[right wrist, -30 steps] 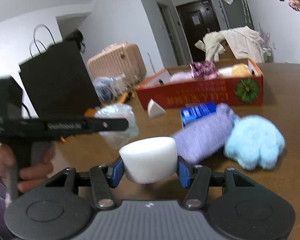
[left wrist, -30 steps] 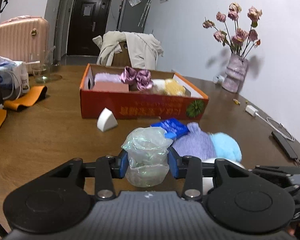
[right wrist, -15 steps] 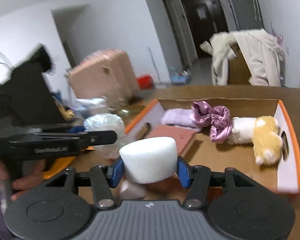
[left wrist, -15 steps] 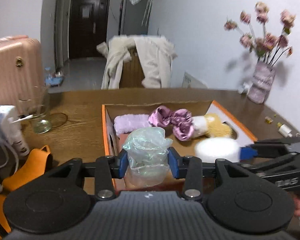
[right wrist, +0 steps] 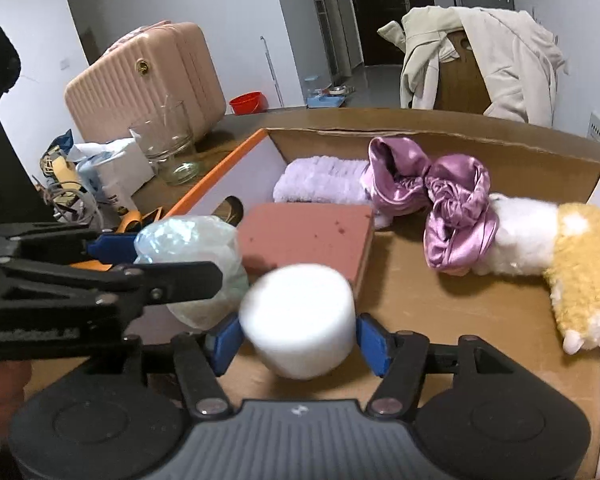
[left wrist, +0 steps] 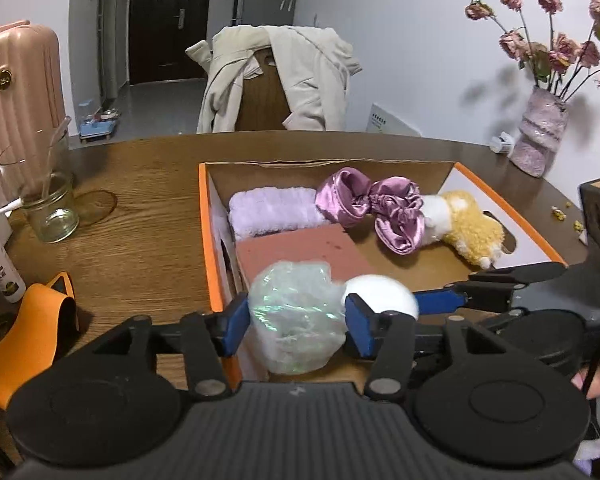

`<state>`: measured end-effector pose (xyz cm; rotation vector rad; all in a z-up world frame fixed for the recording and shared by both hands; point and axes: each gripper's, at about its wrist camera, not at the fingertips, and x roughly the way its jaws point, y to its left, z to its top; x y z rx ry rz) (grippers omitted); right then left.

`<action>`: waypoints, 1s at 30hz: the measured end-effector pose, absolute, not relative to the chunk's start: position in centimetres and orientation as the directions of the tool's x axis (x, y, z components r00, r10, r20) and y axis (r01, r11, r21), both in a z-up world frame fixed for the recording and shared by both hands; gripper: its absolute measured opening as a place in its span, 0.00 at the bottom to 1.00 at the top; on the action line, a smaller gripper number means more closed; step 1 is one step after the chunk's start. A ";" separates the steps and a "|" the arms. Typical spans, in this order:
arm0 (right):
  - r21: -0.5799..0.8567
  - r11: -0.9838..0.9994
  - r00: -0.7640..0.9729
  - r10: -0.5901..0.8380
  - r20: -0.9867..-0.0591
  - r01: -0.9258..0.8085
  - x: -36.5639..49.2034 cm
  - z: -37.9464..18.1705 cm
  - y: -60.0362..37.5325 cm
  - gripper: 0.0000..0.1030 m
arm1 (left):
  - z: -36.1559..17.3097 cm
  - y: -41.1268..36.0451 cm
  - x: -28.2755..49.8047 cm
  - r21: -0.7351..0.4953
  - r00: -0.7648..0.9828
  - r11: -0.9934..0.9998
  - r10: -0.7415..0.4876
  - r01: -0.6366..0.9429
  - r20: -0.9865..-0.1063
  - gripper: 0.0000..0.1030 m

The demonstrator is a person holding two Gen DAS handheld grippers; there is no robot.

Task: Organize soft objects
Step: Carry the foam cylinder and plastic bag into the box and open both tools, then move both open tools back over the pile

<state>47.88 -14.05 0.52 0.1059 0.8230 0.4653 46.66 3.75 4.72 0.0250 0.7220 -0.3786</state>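
My left gripper is shut on a clear iridescent plastic wad and holds it over the front left corner of the orange cardboard box. My right gripper holds a white foam cylinder between its blue pads, just right of the wad; a thin gap shows at each pad. The cylinder also shows in the left wrist view. Inside the box lie a brick-red sponge block, a lilac fluffy cloth, purple satin scrunchies and a white-and-yellow plush toy.
A glass jar and an orange strap lie on the wooden table left of the box. A vase of dried roses stands at the far right. A chair with a beige coat is behind the table.
Both grippers have lifted their objects from the table in front of the box and moved forward over the box's front part. The right gripper's pads now stand slightly off the cylinder.
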 end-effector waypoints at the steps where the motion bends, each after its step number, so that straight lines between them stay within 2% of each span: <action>1: 0.282 0.887 0.581 0.455 -0.675 -0.366 47.8 0.6 -14.2 0.62 | 4.9 4.0 46.4 -0.117 0.686 0.930 -0.338 0.348 -0.644 0.54; 2: 0.293 0.880 0.577 0.469 -0.669 -0.374 47.7 0.7 -14.3 0.63 | 5.2 4.1 46.3 -0.120 0.686 0.929 -0.341 0.350 -0.642 0.57; 4: 0.309 0.870 0.568 0.487 -0.663 -0.385 47.5 1.2 -14.4 0.72 | 5.9 4.4 45.7 -0.120 0.693 0.927 -0.347 0.354 -0.632 0.62; 6: 0.324 0.861 0.572 0.504 -0.647 -0.392 46.8 2.0 -14.8 0.74 | 6.8 4.5 45.0 -0.103 0.712 0.935 -0.326 0.339 -0.621 0.70; 16: 0.301 0.885 0.675 0.465 -0.573 -0.354 41.7 8.1 -18.7 0.77 | 11.7 6.0 39.4 -0.053 0.788 0.946 -0.298 0.321 -0.539 0.74; 22: 0.169 0.923 0.782 0.383 -0.492 -0.346 34.7 12.3 -21.1 0.84 | 13.5 6.4 33.2 0.016 0.855 0.955 -0.256 0.295 -0.451 0.80; 30: 0.039 0.949 0.870 0.303 -0.389 -0.313 24.1 12.7 -24.1 0.86 | 12.1 6.4 24.3 -0.018 0.904 0.973 -0.219 0.228 -0.366 0.81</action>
